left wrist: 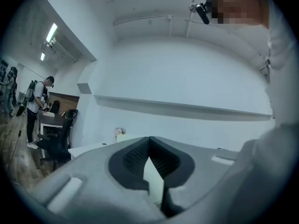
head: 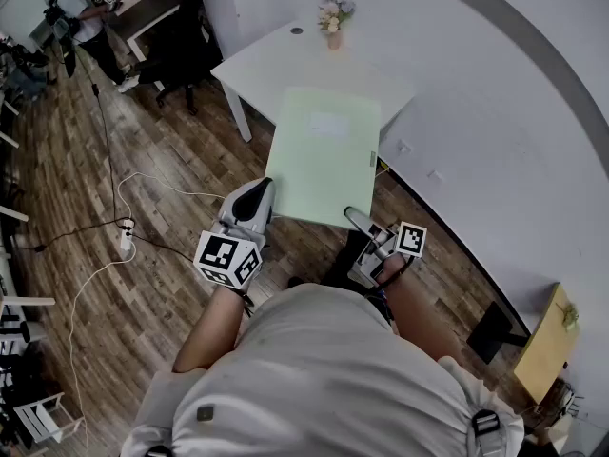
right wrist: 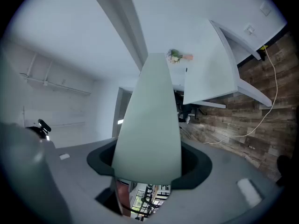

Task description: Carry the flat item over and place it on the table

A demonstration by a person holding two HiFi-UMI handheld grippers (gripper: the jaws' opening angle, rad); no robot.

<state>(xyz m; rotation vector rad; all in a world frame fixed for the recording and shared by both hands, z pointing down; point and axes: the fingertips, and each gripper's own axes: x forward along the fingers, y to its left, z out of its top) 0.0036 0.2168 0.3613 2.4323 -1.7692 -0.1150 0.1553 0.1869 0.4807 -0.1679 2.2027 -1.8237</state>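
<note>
Pale green folder [head: 324, 155], white table [head: 266, 60], brown plank floor [head: 162, 160]

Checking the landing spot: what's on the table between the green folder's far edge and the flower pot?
Nothing: the head view shows only bare white table between the folder and the flower pot.

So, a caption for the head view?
A green folder held by left hand-held gripper and right hand-held gripper near a white table.
</note>
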